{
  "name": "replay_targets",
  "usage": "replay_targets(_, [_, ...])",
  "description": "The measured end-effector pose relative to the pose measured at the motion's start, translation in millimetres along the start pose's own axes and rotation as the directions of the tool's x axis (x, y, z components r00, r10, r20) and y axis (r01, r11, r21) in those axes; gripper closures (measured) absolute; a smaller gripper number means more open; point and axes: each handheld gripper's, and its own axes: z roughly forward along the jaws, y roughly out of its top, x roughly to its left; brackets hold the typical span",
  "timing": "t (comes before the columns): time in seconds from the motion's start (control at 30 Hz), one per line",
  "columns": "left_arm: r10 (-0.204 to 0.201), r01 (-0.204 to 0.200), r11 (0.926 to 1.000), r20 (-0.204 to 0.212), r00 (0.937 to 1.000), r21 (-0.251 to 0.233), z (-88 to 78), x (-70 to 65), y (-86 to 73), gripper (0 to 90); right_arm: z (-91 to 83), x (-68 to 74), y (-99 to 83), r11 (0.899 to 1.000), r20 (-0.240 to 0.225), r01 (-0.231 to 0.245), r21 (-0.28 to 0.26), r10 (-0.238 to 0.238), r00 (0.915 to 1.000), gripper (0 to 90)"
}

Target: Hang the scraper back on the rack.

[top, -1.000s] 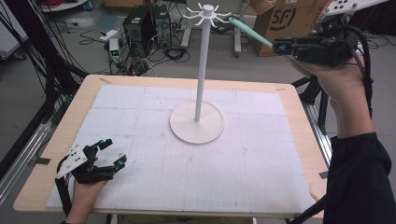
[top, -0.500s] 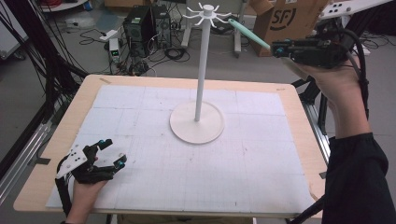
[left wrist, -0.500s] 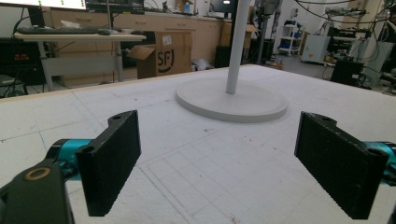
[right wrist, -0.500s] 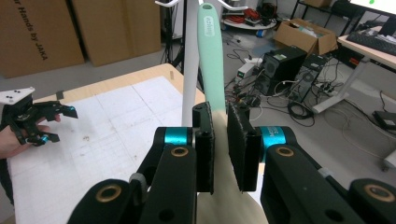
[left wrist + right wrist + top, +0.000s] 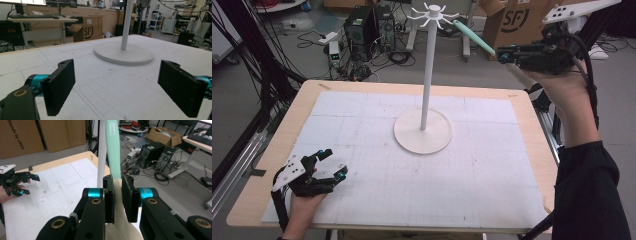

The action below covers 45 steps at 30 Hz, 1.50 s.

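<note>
Spreading across most of the high view is the worktop (image 5: 522,165), a pale wooden board covered by a white gridded mat (image 5: 362,125). Beyond it, at 1 o'clock, stands a cardboard box (image 5: 512,22) printed "SF"; the same box appears in the left gripper view (image 5: 86,31). In the right gripper view another carton (image 5: 22,135) at 10 o'clock reads "Hands by JAKA".

Near the middle of the mat, slightly toward 12 o'clock, sits a white stand (image 5: 423,131): a round flat base with a thin upright pole topped by a ring of small hooks (image 5: 432,12). In the left gripper view the base and lower pole (image 5: 124,53) lie straight ahead.

At 2 o'clock, raised well above the worktop's far right corner, the right gripper (image 5: 504,54) is held in the person's hand (image 5: 564,87). Its jaws are clenched on a long utensil (image 5: 472,36) with a mint-green handle and a cream lower part; the green end points toward the hooks and lies just beside them, though whether it touches one cannot be told. In the right gripper view the utensil (image 5: 113,155) rises between the two black pads, close alongside the white pole. Small print on the green handle is too blurred to read.

At 8 o'clock the left gripper (image 5: 332,162) rests low at the mat's near left corner, its jaws released and spread wide with nothing between them.
</note>
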Motion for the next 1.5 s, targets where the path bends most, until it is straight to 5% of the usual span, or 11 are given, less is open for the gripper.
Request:
replay_targets(0.7, [0.003, -0.003, 1.0000, 0.002, 1.0000, 0.002, 0.0, 0.0, 0.1, 15.1, 39.7, -3.1, -11.2, 0.999, -0.022, -0.018, 0.048, 0.019, 0.9996, 80.4])
replay_targets(0.8, [0.004, -0.004, 1.0000, 0.003, 1.0000, 0.002, -0.1, -0.1, 0.1, 15.1, 44.3, 2.6, -12.2, 0.998, 0.000, 0.030, 0.046, -0.030, 0.9996, 70.4])
replay_targets(1.0, [0.003, -0.003, 1.0000, 0.003, 1.0000, 0.003, 0.2, 0.1, 0.2, 15.0, 40.2, 6.7, -18.1, 0.999, 0.003, 0.035, -0.006, -0.035, 0.9994, 52.8])
replay_targets(1.23, [0.005, -0.006, 0.9999, 0.006, 1.0000, 0.011, 0.8, 0.1, 0.4, 14.9, 32.1, 11.2, -59.7, 0.998, 0.022, 0.054, -0.042, -0.053, 0.9984, 34.4])
replay_targets(1.5, [-0.002, 0.002, 0.9999, 0.006, 1.0000, 0.014, 1.1, 1.2, 0.6, 14.7, 40.1, 19.2, -150.5, 0.999, 0.042, 0.027, -0.040, -0.025, 0.9988, 22.6])
